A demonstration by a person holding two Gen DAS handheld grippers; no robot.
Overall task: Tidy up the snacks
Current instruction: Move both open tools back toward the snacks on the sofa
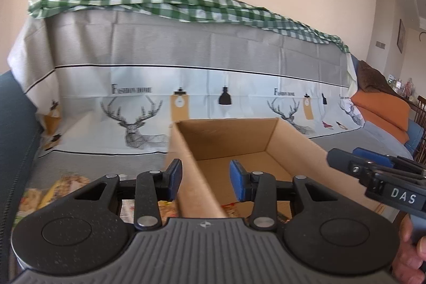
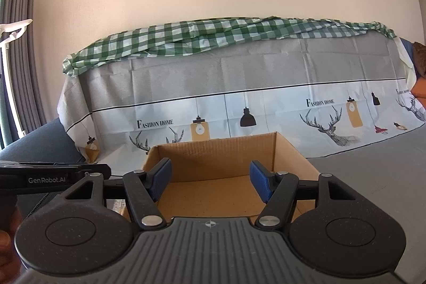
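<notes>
While both grippers' fingers gape empty, the brown cardboard box looks seemingly bare.

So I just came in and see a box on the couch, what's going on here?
A person holds a tool in each hand over an open cardboard box on the covered sofa. The left tool straddles the box's left wall without pinching it; the right tool hangs open over the inside. Neither holds anything. Snack packets lie left of the box, which looks mostly bare.
</notes>
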